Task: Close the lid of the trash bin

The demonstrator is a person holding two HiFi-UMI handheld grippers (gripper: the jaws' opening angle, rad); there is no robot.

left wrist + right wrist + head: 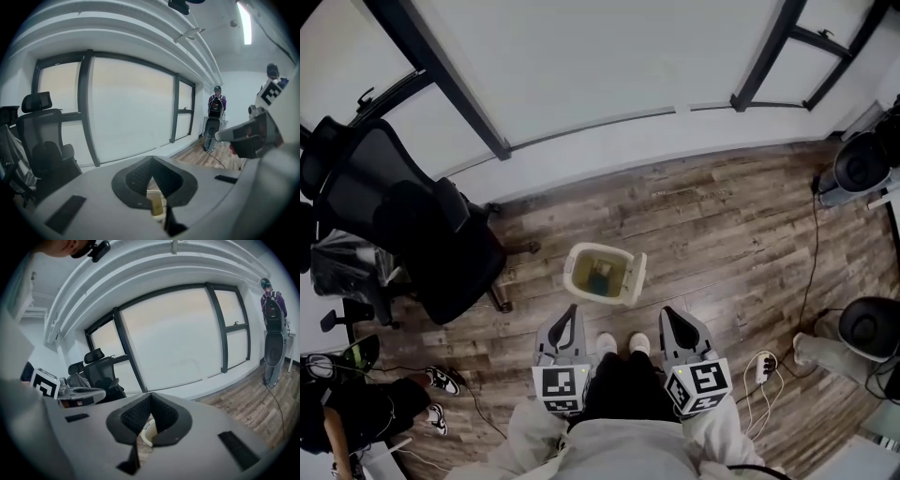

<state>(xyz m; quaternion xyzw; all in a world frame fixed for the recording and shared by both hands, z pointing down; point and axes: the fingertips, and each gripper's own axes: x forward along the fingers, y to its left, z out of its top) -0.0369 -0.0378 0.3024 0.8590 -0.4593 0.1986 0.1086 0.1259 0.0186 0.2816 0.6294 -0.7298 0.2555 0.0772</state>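
Reach is the first concern: the trash bin [579, 251] stands on the wooden floor [722, 211] just beyond the person's shoes [619, 344]. It is open at the top, with a yellowish liner and something dark inside. A pale panel along its right edge [637, 277] looks like the lid, raised or hanging aside, though the hinge cannot be made out from above.

Both tools are held close to the body, well above the bin and touching nothing, so I judge the closing has not yet begun. To do it well, one claw should come down to the lid's free edge. The right claw is the nearer one if that panel is indeed the lid. Pushing with the outside of the tips should serve better than pinching, swinging the flap over the opening in a slow arc until it sits flat on the rim. The bin looks light and could slide or tip under a sideways shove, so the push should go mostly downward. The other claw could steady the left wall.

The left claw [569, 319] is pressed together, its dark pads meeting at the tips in the left gripper view. It holds nothing, and only the bin shows far below through the gap behind them [157, 206]. The right claw [672, 319] is likewise pressed together and empty, with the bin's rim visible beneath [146, 432]. An office chair [422, 234] stands to the left, well apart from the bin.
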